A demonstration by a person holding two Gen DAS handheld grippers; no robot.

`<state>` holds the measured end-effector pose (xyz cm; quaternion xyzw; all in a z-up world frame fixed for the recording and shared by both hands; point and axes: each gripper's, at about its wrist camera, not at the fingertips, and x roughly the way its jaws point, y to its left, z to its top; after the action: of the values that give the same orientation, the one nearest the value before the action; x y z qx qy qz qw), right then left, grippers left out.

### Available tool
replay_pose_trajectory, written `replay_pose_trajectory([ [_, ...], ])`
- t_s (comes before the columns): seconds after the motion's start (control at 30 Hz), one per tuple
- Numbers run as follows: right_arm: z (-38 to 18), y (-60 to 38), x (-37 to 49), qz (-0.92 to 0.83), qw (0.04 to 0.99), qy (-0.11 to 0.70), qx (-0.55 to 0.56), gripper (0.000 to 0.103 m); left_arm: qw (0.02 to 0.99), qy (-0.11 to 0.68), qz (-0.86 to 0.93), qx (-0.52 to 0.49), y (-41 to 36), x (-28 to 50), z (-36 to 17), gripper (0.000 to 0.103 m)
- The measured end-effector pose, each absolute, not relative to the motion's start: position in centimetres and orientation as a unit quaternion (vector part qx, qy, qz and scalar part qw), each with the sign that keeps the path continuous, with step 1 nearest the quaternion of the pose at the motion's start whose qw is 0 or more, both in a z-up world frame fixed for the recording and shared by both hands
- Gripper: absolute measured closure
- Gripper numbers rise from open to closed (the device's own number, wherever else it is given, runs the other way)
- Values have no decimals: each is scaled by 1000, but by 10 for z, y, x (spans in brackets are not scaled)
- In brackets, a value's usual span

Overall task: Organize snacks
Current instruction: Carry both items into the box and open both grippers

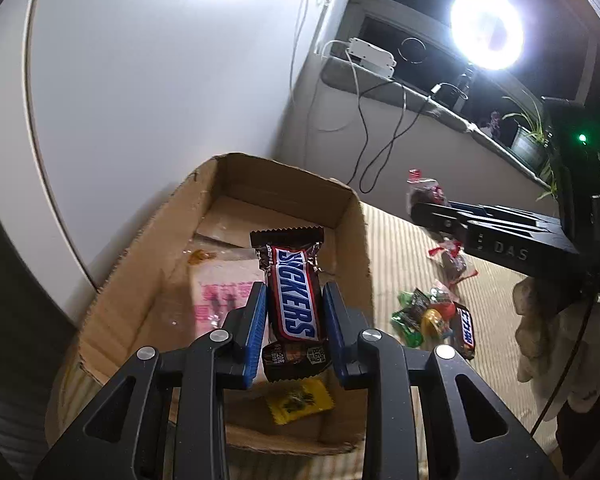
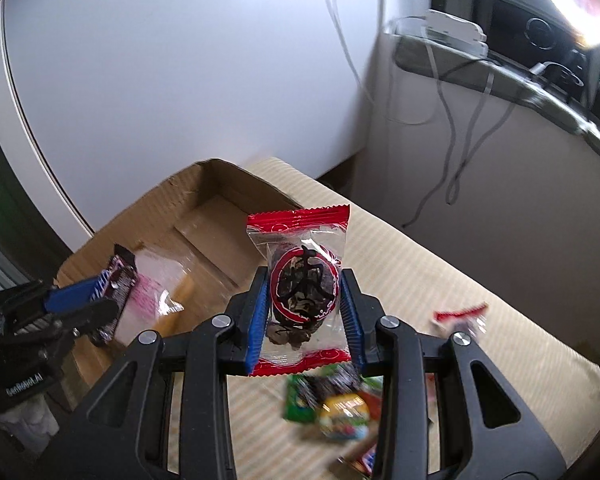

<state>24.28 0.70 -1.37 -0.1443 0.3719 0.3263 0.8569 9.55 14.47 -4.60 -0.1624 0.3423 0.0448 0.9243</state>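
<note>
Gripping the Snickers bar (image 1: 296, 292) lengthwise, my left gripper (image 1: 294, 312) hangs over the cardboard box (image 1: 140, 280); my right gripper (image 2: 306, 312) clamps its plum candy packet (image 2: 302, 280) beside it.

Snickers bar (image 1: 294, 294), red-wrapped snack (image 2: 304, 288), both aloft

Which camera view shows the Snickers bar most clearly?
The left wrist view: the Snickers bar fills the centre, label readable, held in the left gripper. The right wrist view shows it only small, blurred, at the left edge.
</note>
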Motion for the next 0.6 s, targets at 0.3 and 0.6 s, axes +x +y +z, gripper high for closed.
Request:
replay_pose_trajectory([
  [0.3,-26,59,254,354,840,380,-161,68,922,343,53,-173,160,96,-51,76],
  [0.6,-37,83,257,368,828,388,-167,66,918,348,57,-184,168,97,-57,76],
])
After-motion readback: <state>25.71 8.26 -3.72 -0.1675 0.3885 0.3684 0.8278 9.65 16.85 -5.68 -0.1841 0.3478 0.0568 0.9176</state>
